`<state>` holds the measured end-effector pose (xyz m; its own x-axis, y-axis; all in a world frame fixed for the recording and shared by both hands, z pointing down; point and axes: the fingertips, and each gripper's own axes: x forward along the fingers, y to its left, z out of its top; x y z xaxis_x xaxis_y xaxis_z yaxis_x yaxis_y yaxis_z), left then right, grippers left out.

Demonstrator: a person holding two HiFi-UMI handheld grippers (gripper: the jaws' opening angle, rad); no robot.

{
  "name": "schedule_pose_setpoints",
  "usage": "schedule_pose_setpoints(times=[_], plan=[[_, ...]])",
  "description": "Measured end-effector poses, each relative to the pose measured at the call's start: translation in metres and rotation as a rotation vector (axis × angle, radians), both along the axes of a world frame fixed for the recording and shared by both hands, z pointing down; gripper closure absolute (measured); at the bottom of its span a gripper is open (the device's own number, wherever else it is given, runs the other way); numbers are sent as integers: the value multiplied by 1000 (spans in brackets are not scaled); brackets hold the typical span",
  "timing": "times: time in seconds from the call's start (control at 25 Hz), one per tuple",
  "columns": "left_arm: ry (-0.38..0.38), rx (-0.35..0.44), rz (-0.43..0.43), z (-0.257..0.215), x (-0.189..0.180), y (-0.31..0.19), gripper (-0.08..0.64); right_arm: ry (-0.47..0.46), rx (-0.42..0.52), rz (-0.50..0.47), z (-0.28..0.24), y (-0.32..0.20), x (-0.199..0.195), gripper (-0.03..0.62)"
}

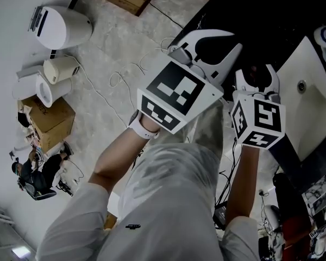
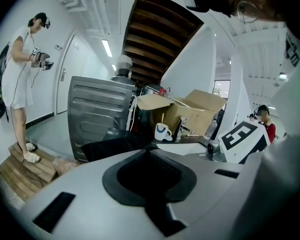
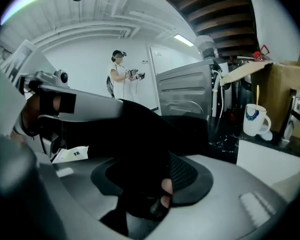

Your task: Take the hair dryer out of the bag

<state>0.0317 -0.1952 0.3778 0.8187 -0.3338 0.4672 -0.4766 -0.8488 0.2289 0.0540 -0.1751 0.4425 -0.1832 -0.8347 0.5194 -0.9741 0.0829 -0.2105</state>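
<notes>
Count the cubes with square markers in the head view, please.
2. The left cube is at the picture's centre; the right cube is just right of it. None seems hidden.

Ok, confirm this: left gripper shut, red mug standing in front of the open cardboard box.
Not quite: the mug is white with a blue mark, not red; the left gripper view shows it. The rest stands: left gripper shut, mug standing in front of the open cardboard box.

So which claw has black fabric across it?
The right gripper: black fabric drapes across its open jaws. The left gripper is shut, with no fabric showing between its jaws.
</notes>
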Motion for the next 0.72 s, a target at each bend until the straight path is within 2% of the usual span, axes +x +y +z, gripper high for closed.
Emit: schedule_pose_setpoints(times=[0.16, 0.32, 0.44, 0.6, 0.72], plan=[[36, -3, 23, -10, 3, -1, 538, 8, -23, -94, 4, -3, -20, 393], [6, -5, 28, -4, 4, -1, 538, 23, -62, -48, 8, -4, -8, 393], [-15, -6, 25, 2, 7, -4, 538, 76, -66, -26, 8, -7, 5, 393], [-40, -7, 44, 10, 12, -2, 538, 146, -113, -44, 22, -8, 11, 350], [-60, -6, 50, 17, 10, -5, 538, 157, -166, -56, 33, -13, 6, 334]])
